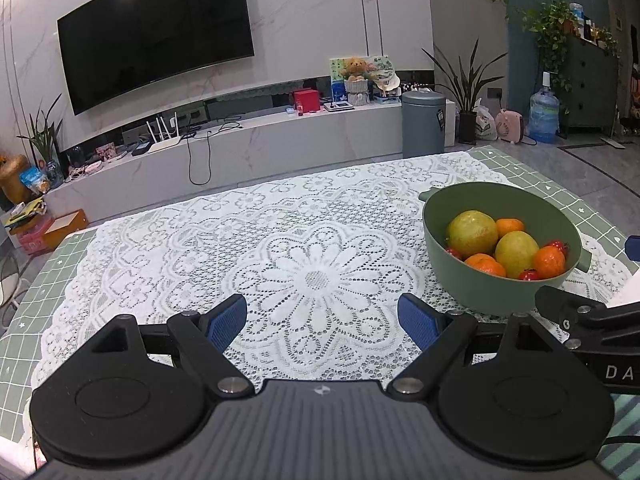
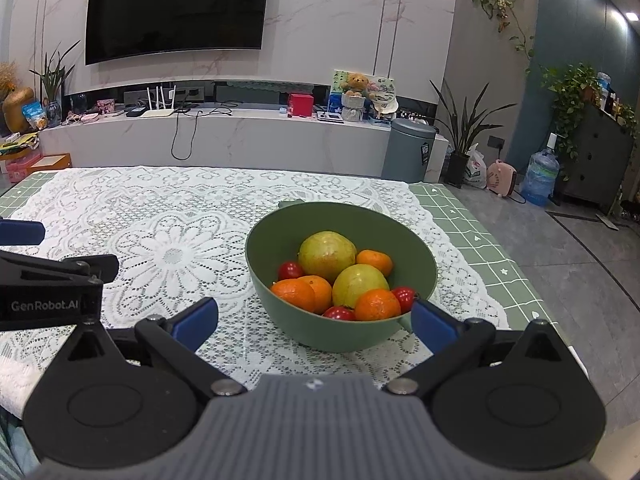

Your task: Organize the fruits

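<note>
Looking along the left gripper [image 1: 322, 322], the left wrist view shows its two blue-padded fingers [image 1: 226, 322] spread wide with nothing between them, hanging above the white lace tablecloth [image 1: 224, 248] over its big flower pattern. The green bowl [image 1: 480, 288] stands on the lace to the right of the fingers, near the table's right side. Inside it lie two yellow-green round fruits [image 1: 472, 232], several oranges [image 1: 550, 262] and small red tomatoes [image 1: 529, 275], all heaped together and touching. Part of the right gripper [image 1: 592, 316] pokes in at the right edge, just beside the bowl. Beyond the table are a wall-mounted television [image 1: 156, 32] and a grey bin [image 1: 423, 124].

From the right wrist view, the right gripper [image 2: 314, 322] is likewise released, its blue fingers [image 2: 434, 326] set wide apart and gripping nothing. The green bowl [image 2: 288, 312] sits right ahead, its near wall between the two fingers; the right finger's tip is very close to the bowl's rim, though contact cannot be told. The yellow-green fruits [image 2: 327, 254], oranges [image 2: 294, 294] and tomatoes [image 2: 291, 270] fill the bowl's bottom. The left gripper [image 2: 52, 280] shows at the left edge, above the tablecloth [image 2: 160, 216], well apart from the bowl.
</note>
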The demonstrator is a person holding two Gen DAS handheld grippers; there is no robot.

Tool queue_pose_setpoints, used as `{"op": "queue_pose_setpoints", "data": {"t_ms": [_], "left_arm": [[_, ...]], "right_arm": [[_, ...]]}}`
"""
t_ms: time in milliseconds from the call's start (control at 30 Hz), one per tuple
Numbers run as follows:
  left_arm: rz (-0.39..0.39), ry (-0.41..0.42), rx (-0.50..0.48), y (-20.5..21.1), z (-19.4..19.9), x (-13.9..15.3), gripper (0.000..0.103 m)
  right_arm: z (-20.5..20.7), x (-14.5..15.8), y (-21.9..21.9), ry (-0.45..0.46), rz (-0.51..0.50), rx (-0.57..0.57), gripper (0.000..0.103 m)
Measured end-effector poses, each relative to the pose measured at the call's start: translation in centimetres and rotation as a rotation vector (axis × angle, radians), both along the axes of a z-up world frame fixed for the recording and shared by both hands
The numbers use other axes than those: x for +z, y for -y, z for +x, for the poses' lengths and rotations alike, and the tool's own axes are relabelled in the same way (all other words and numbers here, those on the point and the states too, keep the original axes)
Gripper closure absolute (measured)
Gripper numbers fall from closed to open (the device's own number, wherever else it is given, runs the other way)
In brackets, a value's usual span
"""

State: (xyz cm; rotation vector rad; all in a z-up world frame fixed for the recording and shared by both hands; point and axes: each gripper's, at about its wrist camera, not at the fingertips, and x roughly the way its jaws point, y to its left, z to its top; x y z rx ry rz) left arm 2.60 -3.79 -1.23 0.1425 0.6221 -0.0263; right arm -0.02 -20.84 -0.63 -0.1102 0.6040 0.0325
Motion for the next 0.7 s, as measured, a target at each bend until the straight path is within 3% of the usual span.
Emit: {"op": "queue_pose_setpoints", "data": {"t_ms": [700], "left_arm": [[-0.010,-0.013,0.004,-0.04,-0.03,-0.02,0.003]], "right_arm": [[0.49,-0.41,0.04,-0.021,0.002,-0.011,0.004]]}}
